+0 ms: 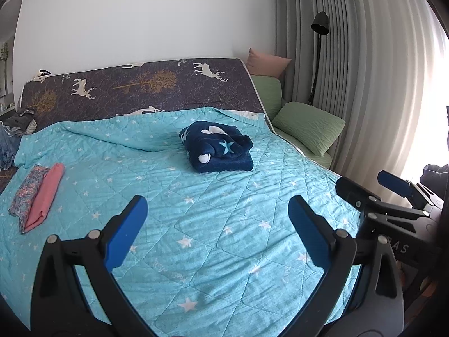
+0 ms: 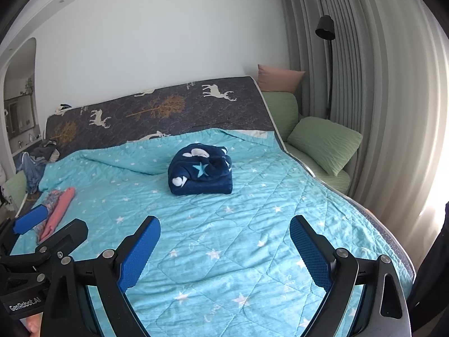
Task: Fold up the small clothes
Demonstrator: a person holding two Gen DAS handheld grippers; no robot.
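Note:
A folded navy fleece garment with white and blue stars (image 1: 217,147) (image 2: 200,170) lies on the turquoise star quilt (image 1: 213,238) (image 2: 224,247), toward the far middle. A folded pink garment (image 1: 46,196) (image 2: 57,214) and a folded floral garment (image 1: 26,193) lie side by side at the quilt's left edge. My left gripper (image 1: 217,224) is open and empty above the near quilt. My right gripper (image 2: 224,244) is open and empty beside it, to the right. Each gripper shows at the edge of the other's view.
A dark deer-print headboard cover (image 1: 146,87) rises behind the quilt. Loose clothes (image 1: 19,120) pile at the far left. Green pillows (image 1: 308,129) and a pink cushion (image 1: 266,61) lie right of the bed. A black floor lamp (image 1: 318,42) stands by grey curtains (image 1: 364,84).

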